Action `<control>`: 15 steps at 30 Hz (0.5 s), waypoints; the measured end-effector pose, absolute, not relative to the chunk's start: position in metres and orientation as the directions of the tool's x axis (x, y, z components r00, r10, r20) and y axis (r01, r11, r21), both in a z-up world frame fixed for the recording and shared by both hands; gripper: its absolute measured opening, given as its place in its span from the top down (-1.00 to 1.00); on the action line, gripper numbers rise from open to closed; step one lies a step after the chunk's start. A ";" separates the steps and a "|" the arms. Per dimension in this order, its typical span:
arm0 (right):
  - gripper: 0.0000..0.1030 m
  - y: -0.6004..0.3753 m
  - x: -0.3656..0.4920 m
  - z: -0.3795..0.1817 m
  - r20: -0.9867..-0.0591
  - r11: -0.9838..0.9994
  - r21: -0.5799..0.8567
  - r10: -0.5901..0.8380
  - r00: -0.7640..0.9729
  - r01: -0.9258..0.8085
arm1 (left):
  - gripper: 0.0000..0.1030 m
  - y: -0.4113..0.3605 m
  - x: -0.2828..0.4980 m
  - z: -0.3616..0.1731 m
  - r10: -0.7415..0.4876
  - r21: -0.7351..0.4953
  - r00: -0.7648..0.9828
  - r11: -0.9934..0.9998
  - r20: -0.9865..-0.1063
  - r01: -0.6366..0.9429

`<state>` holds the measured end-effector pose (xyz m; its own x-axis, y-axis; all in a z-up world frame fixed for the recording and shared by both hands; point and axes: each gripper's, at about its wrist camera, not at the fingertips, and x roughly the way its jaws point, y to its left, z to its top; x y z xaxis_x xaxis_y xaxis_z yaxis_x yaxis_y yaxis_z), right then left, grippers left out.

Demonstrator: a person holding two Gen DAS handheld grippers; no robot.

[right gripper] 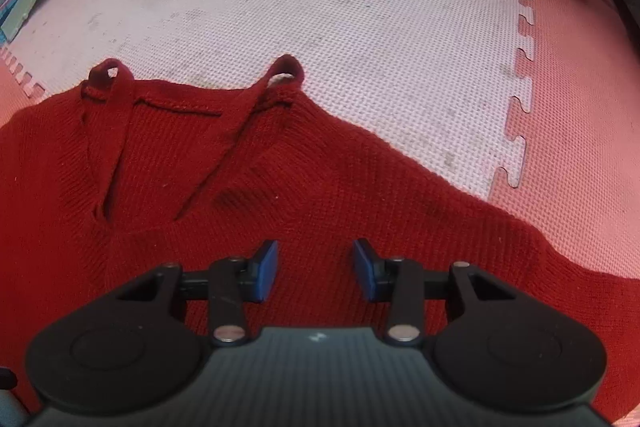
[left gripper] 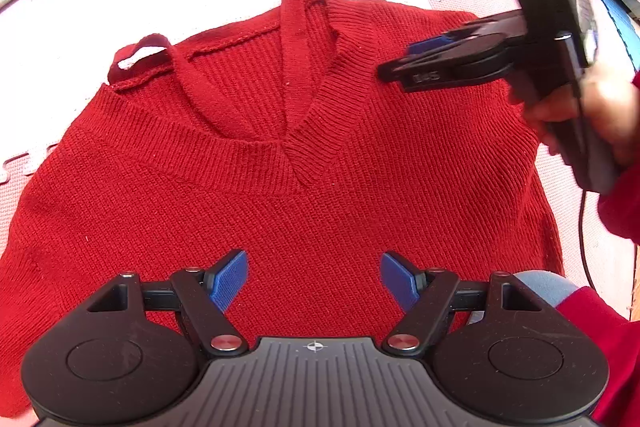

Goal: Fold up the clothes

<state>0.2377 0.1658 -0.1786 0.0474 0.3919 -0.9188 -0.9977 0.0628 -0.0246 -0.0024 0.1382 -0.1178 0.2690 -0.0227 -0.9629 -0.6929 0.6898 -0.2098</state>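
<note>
Left gripper (left gripper: 314, 281) sits at the bottom of its frame, jaws spread wide with nothing between them. Right gripper (right gripper: 315, 273) is half open and empty too. Both hover over the red knit sweater (left gripper: 304, 195), lying flat mid-frame on the pink foam mat (right gripper: 360, 75).
</note>
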 end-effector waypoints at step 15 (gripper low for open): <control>0.19 0.215 0.240 -0.166 -0.866 0.071 0.018 0.500 0.020 -0.997 | -0.47 0.135 -0.004 -0.113 -0.021 -0.205 0.264 0.689 -0.964 -0.695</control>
<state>0.2400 0.2150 -0.1663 0.0200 0.4998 -0.8659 -0.9973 0.0715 0.0182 -0.0044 0.1352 -0.1128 0.2643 -0.0210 -0.9642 -0.6950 0.6891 -0.2055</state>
